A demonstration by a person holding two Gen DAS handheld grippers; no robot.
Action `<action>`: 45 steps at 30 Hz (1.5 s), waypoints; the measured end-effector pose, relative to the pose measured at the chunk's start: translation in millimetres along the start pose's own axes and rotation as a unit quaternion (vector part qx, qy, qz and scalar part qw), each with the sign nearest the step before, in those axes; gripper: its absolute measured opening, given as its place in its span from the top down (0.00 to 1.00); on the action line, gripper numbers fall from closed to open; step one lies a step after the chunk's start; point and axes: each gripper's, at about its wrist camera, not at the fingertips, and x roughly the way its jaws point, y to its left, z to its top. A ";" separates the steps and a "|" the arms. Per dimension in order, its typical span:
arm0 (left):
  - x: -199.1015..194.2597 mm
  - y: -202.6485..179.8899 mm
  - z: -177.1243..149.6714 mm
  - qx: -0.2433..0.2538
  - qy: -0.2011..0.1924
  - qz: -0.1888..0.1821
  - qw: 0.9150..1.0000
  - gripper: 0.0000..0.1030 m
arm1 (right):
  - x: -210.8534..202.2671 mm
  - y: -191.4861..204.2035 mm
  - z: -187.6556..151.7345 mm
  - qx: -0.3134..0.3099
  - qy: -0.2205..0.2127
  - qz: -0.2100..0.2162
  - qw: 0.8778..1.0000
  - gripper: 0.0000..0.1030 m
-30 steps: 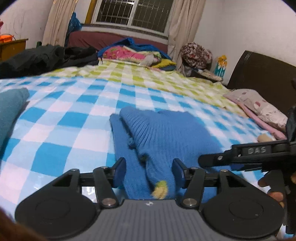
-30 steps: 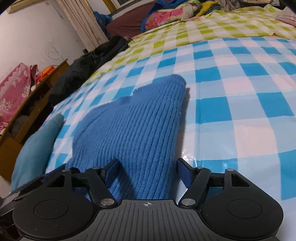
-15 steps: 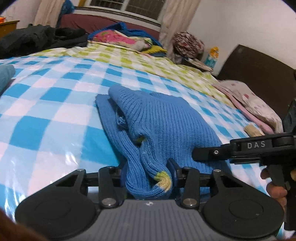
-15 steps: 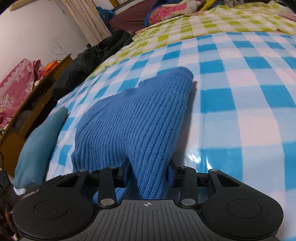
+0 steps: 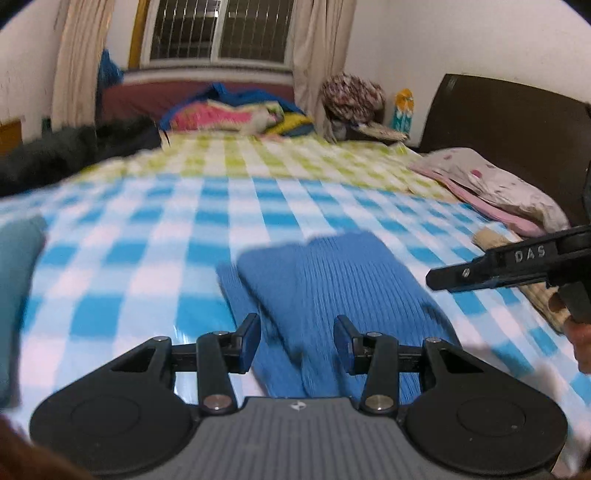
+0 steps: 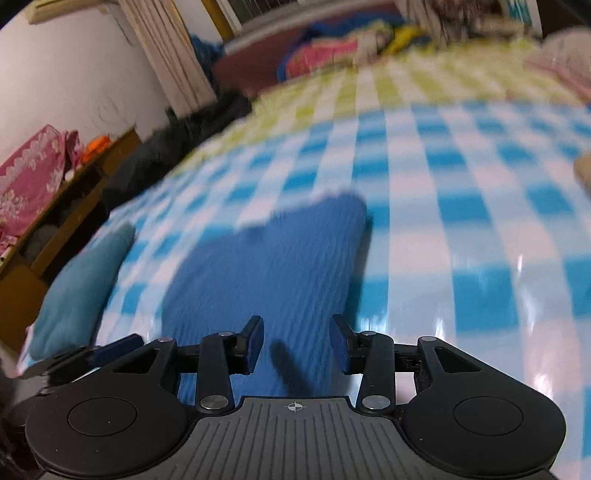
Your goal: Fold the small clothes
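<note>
A blue knit garment (image 5: 332, 291) is lying flat on the bed (image 5: 140, 258), which is covered with a blue-and-white checked cloth that is turning green-and-white toward the 12 o'clock end. In the left wrist view the garment is sitting at the centre and running down toward 6 o'clock, folded so that one ribbed layer is overlapping a narrower strip along its 9 o'clock edge.

The left tool (image 5: 295, 341) is hovering over the near end of the garment with its jaws standing wide apart and gripping nothing; the knit is showing in the gap between the blue pads (image 5: 249, 341). Whether the pads are touching the fabric cannot be told because of blur.

The right tool (image 6: 297, 341) is likewise spread wide and gripping nothing, with the garment (image 6: 269, 266) stretching from its jaws toward 12 o'clock. In the left view this right tool (image 5: 437, 277) is reaching in from 3 o'clock, beside the garment's right edge, with the person's hand (image 5: 580, 332) gripping its handle.

A teal folded cloth (image 5: 14, 280) is resting on the bed at 9 o'clock, well apart from the garment. A pink-and-white pillow (image 5: 495, 184) is lying at 2 o'clock against the dark headboard (image 5: 509, 122). A black garment heap (image 5: 66, 155) is sitting at 10 o'clock, and colourful bedding (image 5: 229, 114) is piled below the window (image 5: 218, 29) at 12 o'clock.
</note>
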 end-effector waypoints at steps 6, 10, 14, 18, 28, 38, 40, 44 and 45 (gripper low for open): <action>51.8 -2.3 17.0 -0.008 0.008 0.040 0.999 0.54 | 46.1 11.0 13.6 -0.026 -0.001 -0.015 1.000 0.71; 69.5 7.2 7.1 -0.033 0.038 0.049 0.998 0.52 | 67.3 11.6 13.7 -0.034 0.013 -0.018 0.999 0.71; 60.6 6.2 7.9 -0.042 0.042 0.055 0.997 0.52 | 66.6 13.9 14.0 -0.037 0.015 -0.019 0.999 0.71; 41.2 -2.3 9.5 -0.032 0.038 0.053 0.997 0.53 | 37.9 13.1 9.5 -0.022 0.001 -0.011 1.000 0.71; 23.4 -20.1 -21.9 -0.017 0.085 0.064 0.994 0.52 | 13.5 15.5 -39.3 -0.032 0.048 -0.032 0.998 0.70; -5.6 -36.1 -35.1 -0.026 0.090 0.064 0.994 0.52 | -18.5 24.3 -62.0 -0.033 0.043 -0.037 0.998 0.70; -9.4 -40.8 -37.6 -0.021 0.090 0.069 0.993 0.50 | -23.5 26.1 -69.3 -0.031 0.043 -0.038 0.998 0.69; -18.0 -48.9 -42.6 -0.016 0.093 0.072 0.993 0.45 | -32.5 27.7 -81.2 -0.022 0.044 -0.036 0.998 0.68; -19.9 -51.4 -44.2 -0.013 0.094 0.075 0.993 0.45 | -34.2 28.2 -83.9 -0.021 0.044 -0.037 0.998 0.67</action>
